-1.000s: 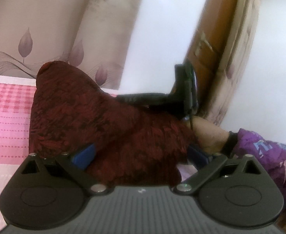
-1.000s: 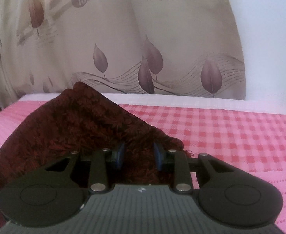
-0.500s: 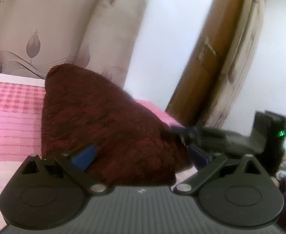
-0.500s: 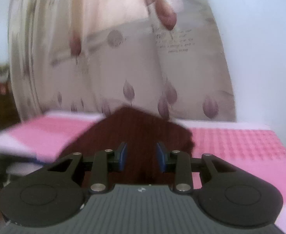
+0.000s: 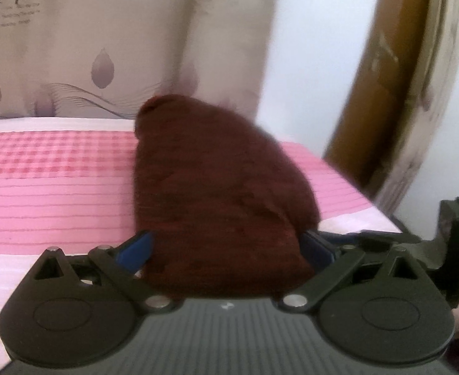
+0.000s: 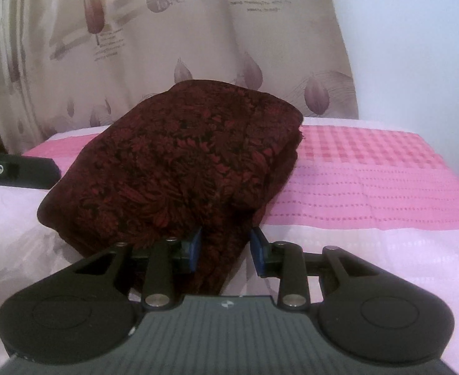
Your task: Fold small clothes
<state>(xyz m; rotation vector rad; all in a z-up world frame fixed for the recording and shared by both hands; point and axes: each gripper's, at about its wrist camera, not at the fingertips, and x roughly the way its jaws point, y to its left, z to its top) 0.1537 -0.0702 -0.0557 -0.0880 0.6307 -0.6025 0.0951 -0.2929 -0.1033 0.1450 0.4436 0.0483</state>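
A dark red leaf-patterned garment (image 6: pixel 185 168) lies folded in a thick bundle on the pink bed cover (image 6: pixel 370 187). My right gripper (image 6: pixel 226 247) has its jaws closed partway on the bundle's near edge, with cloth between the blue pads. In the left wrist view the same garment (image 5: pixel 217 193) fills the gap between the wide-spread jaws of my left gripper (image 5: pixel 226 247). The blue pads (image 5: pixel 135 248) stand beside the cloth and do not pinch it. The right gripper's body (image 5: pixel 448 243) shows at the right edge there, and the left gripper's body (image 6: pixel 17 172) shows at the left in the right wrist view.
A beige leaf-print curtain (image 6: pixel 198 40) hangs behind the bed. A brown wooden door frame (image 5: pixel 385 93) stands at the right beyond the bed's edge. White sheet (image 6: pixel 385 256) covers the near part of the bed.
The right gripper swung over with the garment's edge and laid it down, so the cloth now lies doubled in a bundle. The left gripper's view shifted right. The left jaws stayed wide.
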